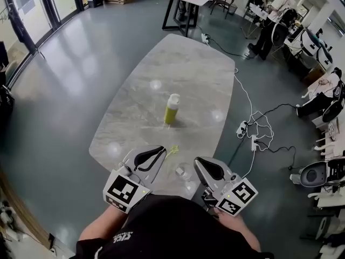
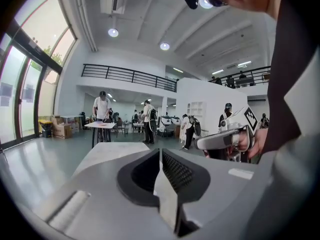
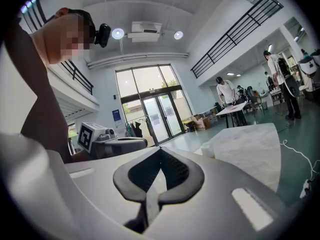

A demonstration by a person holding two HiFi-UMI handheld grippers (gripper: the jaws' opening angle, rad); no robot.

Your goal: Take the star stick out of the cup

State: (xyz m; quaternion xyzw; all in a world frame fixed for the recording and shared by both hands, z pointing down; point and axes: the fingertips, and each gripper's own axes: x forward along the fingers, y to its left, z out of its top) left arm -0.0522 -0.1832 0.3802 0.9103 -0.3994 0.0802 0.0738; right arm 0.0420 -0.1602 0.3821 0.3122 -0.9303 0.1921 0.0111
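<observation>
- The table (image 1: 161,74) is a long rounded slab with a pale grey, marble-veined, glossy top. It runs from the lower middle of the head view up to centre on the shiny grey floor.
- The left gripper (image 1: 154,155) is at lower left, held low at the table's near edge, angled up and right. Its marker cube sits towards the person. The ribbed black pads (image 2: 175,171) are clenched together with nothing between them.
- The right gripper (image 1: 204,167) is at lower right, angled up and left, mirroring the other. It is also closed on nothing, with its jaws meeting at the tip.
- The bottle (image 1: 171,109) is yellow-green with a white cap and stands upright mid-table, well apart from both grippers.
- The star stick (image 1: 172,150) is thin and yellow-green. It lies on the table just beside the left gripper's tip, outside the cup.
- The clear cup (image 1: 182,172) is small and transparent and sits between the two grippers.
</observation>
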